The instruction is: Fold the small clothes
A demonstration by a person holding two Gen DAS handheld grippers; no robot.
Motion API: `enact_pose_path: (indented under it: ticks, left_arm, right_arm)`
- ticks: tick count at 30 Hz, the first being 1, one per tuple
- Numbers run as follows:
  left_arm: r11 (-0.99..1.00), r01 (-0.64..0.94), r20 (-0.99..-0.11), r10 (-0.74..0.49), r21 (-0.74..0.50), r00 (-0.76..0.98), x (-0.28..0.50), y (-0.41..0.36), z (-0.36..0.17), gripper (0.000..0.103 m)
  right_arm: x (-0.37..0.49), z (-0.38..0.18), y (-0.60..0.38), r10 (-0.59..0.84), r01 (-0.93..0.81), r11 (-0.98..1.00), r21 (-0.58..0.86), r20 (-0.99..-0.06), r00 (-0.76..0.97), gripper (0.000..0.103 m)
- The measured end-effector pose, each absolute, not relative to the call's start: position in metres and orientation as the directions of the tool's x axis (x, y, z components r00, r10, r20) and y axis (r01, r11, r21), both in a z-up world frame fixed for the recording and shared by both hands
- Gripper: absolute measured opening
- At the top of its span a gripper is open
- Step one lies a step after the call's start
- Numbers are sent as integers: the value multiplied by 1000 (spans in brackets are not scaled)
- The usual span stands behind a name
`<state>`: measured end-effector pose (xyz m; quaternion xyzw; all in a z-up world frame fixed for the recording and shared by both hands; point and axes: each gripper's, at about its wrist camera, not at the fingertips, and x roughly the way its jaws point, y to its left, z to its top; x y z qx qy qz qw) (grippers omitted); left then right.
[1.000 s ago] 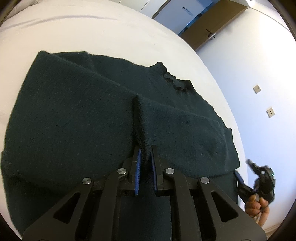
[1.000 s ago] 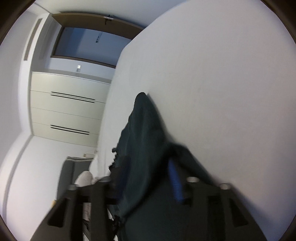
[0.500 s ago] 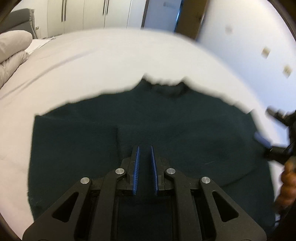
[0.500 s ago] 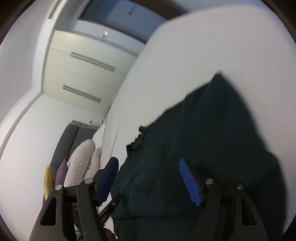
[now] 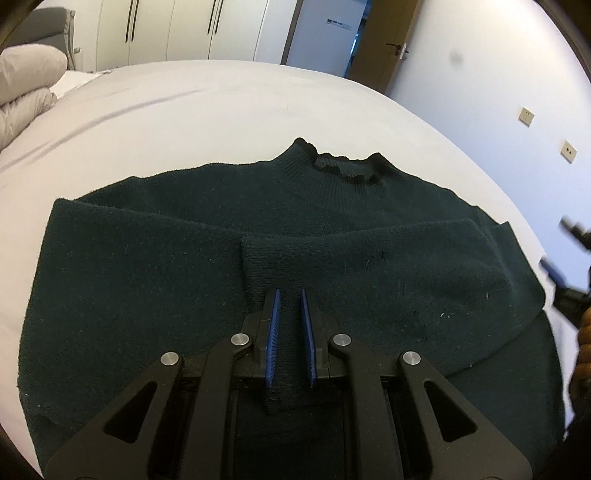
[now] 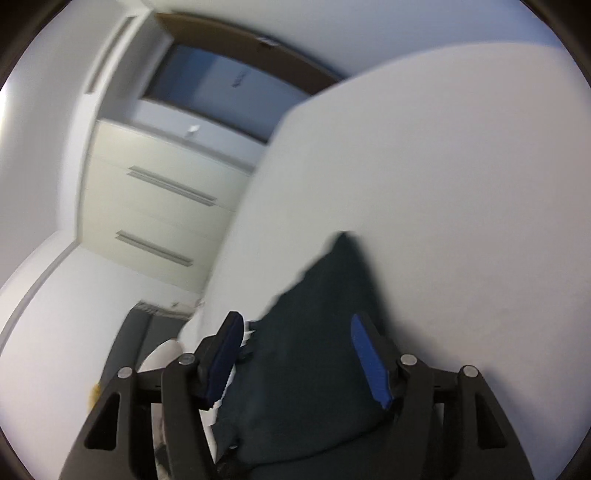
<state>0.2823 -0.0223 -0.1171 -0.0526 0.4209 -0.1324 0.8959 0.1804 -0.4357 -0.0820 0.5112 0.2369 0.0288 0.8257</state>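
Observation:
A dark green knit sweater [image 5: 155, 280] lies flat on a white bed [image 5: 184, 118], collar [image 5: 343, 166] at the far side, both sleeves folded across the chest. My left gripper [image 5: 289, 295] hovers over the sleeve cuff [image 5: 280, 266] near the middle, jaws narrowly apart, with nothing gripped. My right gripper [image 6: 295, 332] is open and empty above the sweater's edge [image 6: 317, 354]; it also shows blurred at the right edge of the left wrist view [image 5: 569, 266].
A grey-white duvet [image 5: 26, 85] is piled at the far left of the bed. White wardrobes [image 5: 177, 29] and a wooden door [image 5: 384, 44] stand beyond. A wall with sockets [image 5: 526, 117] runs along the bed's right side.
My left gripper let go of the sleeve cuff and drew back and up. My right gripper opened and swung away to the sweater's right edge.

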Motion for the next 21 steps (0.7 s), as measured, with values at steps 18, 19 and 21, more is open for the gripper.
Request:
enact_pose_path:
  ticks: [18,19,21]
  left_arm:
    - [958,194,-732,-288,-214,617,288,-24,-123,12]
    - [957,194,-732,-289,-214,617,288,-24,-123,12]
    - [958,193,-732,-288,-213,617,288,-24,-122,12]
  right_arm:
    - [187,-119,-436,293,217,511,831,-406,866,31]
    - [182,-119,-439,257,245,515,822,-420,870,38]
    - [168,-117,-445,232,260,490,832,-411,882,42]
